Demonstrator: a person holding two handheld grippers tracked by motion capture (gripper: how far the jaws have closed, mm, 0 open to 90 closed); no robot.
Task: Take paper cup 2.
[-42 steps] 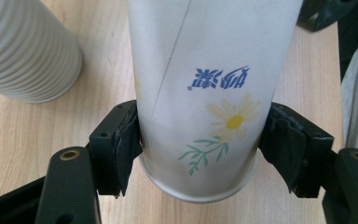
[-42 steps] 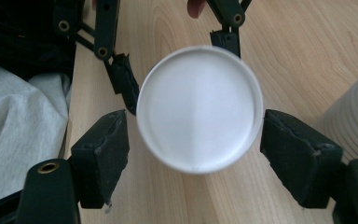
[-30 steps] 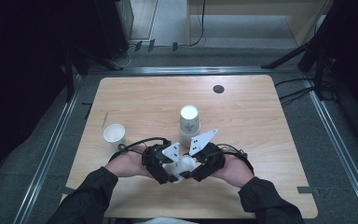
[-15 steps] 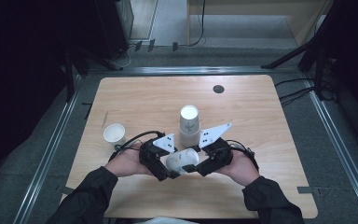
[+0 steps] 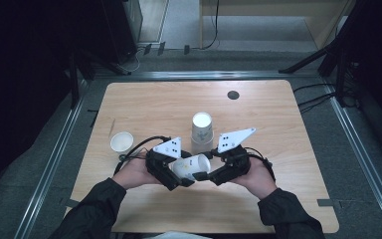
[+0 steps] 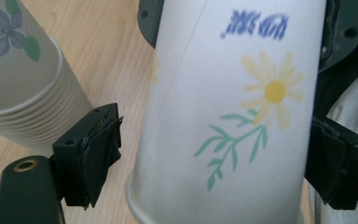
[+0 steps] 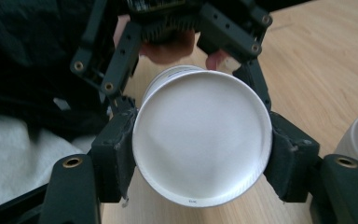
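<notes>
The right gripper (image 7: 200, 154) is clamped on the base of a paper cup (image 5: 193, 167), both pads pressed against its rim in the right gripper view. The left gripper (image 5: 176, 177) stands around the same cup, but its near pad sits apart from the wall in the left gripper view, so it looks released (the far pad's contact cannot be told). The cup hangs on its side between both hands, just in front of the upright cup stack (image 5: 201, 132); a lone small cup (image 5: 122, 142) sits well to the left on the table (image 5: 278, 119).

The step in hand seems a hand-over or a cup being worked between grippers. Next, one gripper must carry it alone.

The cup bears a yellow daisy and blue, upside-down, blurred writing that cannot be read.
</notes>
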